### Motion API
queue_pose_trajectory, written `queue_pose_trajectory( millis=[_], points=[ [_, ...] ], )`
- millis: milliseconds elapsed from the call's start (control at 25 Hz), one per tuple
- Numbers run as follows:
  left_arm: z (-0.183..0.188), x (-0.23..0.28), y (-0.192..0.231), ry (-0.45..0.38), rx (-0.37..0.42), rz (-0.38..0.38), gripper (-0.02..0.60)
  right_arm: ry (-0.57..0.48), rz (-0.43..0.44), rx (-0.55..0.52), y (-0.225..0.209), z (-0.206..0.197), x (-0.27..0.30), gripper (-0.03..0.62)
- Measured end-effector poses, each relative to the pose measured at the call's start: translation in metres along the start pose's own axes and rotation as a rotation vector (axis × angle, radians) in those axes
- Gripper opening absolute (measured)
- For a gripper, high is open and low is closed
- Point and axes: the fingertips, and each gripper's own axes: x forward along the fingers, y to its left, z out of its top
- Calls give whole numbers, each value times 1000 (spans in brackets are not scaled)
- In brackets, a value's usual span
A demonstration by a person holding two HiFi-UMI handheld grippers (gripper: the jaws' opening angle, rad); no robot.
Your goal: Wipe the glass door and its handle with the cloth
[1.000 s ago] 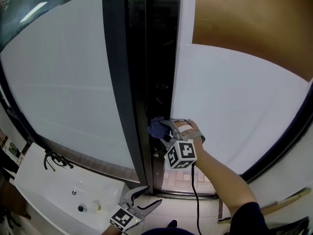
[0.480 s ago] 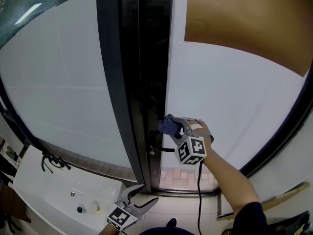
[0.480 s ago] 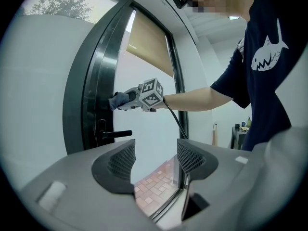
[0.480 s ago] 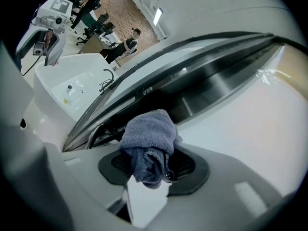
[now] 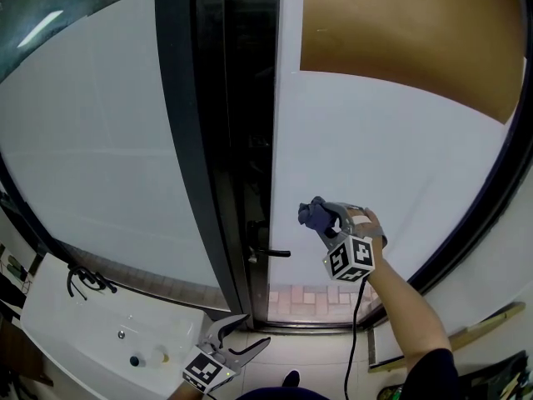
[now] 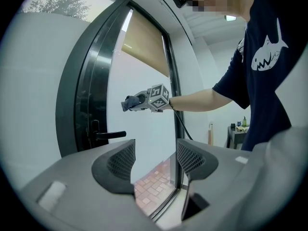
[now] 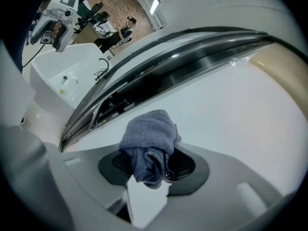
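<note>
Blue-grey terry cloth (image 7: 148,146) is bunched between the fingers (image 7: 186,165) of your right gripper (image 5: 326,221), which are clamped tight on it. The wad bulges out past the tips and one fold hangs down between the pads. Straight ahead of those fingers is the frosted white pane of the glass door (image 5: 391,157). The cloth is at the pane or very close to it, and you cannot tell from these views whether it actually touches. The handle (image 5: 270,252), a dark lever, sits to the left of your right fingers and a little lower, apart from the cloth, on the door's edge beside the black frame (image 5: 187,140). High above the fingers, a tan blind (image 5: 408,32) covers the top of the pane. Your hand (image 5: 369,223) grips the tool just behind its marker cube, and a black cable (image 5: 354,323) trails down along your forearm. Your left gripper (image 5: 241,340) hangs low, well apart from the door, its fingers (image 6: 118,162) spread wide with nothing between them. Seen along them, the handle lies up and to their left, the cloth is higher up, and red brick paving (image 6: 154,186) shows through the bottom of the pane. Left of those fingers stands a white basin (image 5: 92,340) with a black tap (image 5: 87,277).
</note>
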Motion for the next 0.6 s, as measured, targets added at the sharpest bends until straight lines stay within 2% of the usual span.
queue_pose_trajectory(
  millis=[400, 600],
  points=[
    [1, 2, -9, -3, 12, -30, 268, 117, -77, 83, -25, -69, -44, 170],
    [-1, 0, -11, -4, 17, -33, 268, 121, -104, 155, -31, -73, -54, 170]
  ],
)
